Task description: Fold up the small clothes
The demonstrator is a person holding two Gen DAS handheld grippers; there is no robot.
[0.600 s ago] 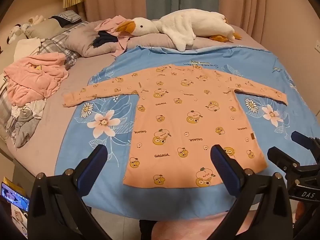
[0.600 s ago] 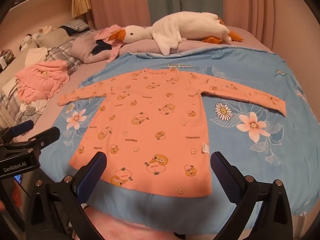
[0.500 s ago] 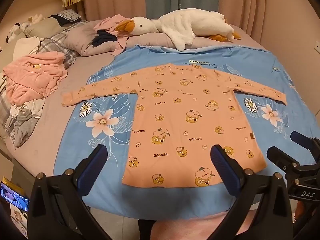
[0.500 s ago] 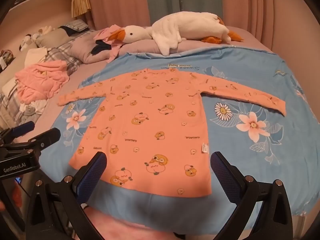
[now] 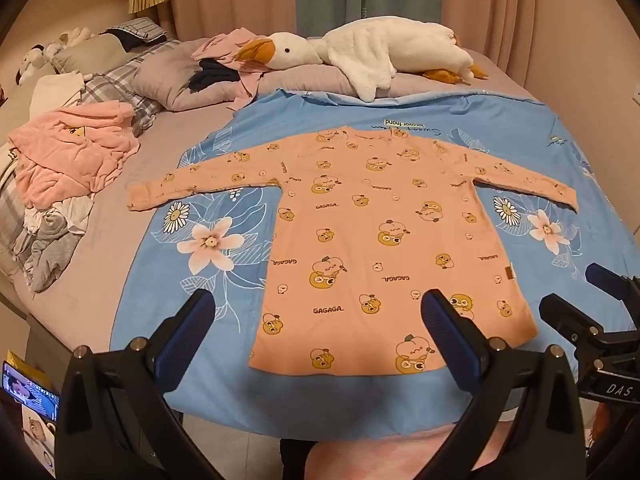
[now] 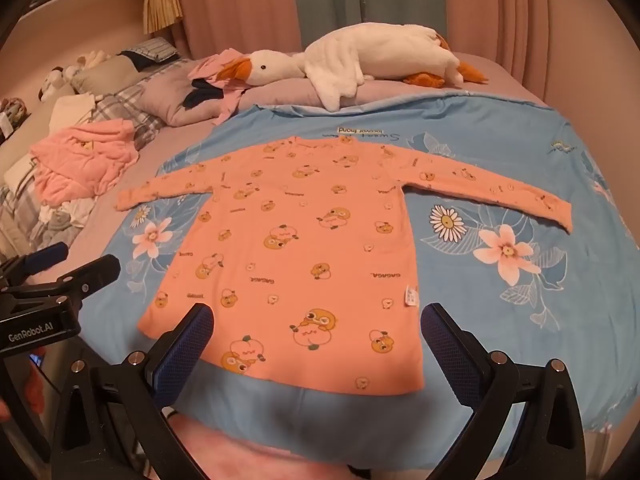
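Left gripper [image 5: 316, 330]: hovering at the lower middle of the left wrist frame, jaws spread wide, gripping nothing, blue pads framing the hem's left half.
Shirt [image 5: 384, 240]: lying flat and face-down-looking across the frame centre on the blue floral sheet [image 5: 208, 280], just beyond both sets of jaws; hem nearest, collar pointing to the top of the frame.
Long axis: body running bottom to top of the frame; 2 sleeves stretching straight out toward the left and right edges.
Nearer side: left sleeve cuff [image 5: 138, 202] sitting toward the left gripper, right sleeve cuff [image 6: 560, 216] toward the right gripper; judging a sleeve fold inward as the likely opening step.
Look: orange-pink knit, cartoon print with "GAGAGA" lettering, smooth, no fold made yet.
Right gripper [image 6: 316, 330]: hanging at the lower middle of the right wrist frame, jaws likewise wide apart and holding nothing, hem lying between the pads.
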